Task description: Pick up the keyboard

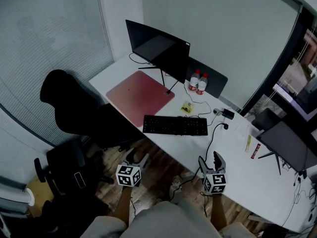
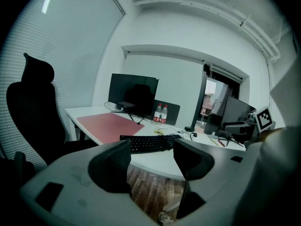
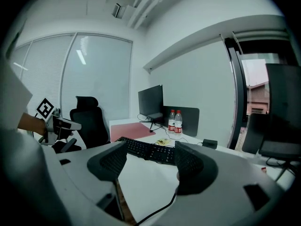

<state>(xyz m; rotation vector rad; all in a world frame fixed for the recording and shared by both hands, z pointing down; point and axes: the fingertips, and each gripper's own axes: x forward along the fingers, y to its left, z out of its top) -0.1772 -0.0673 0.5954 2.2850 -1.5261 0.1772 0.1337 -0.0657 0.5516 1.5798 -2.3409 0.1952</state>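
Well short of kbd: L hand-held gripper, R hand-held gripper, jaws apart.

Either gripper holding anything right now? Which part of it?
Nothing is held. The left gripper and right gripper both have their jaws apart and empty; the keyboard lies untouched on the desk.

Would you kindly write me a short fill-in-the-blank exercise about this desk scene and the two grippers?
1. The black keyboard lies flat on the white ____.
2. Two plastic ____ with red labels stand beside the monitor.
3. The jaws of the left gripper and the right gripper are ____, with nothing held between them.

Missing words: desk; bottles; open.
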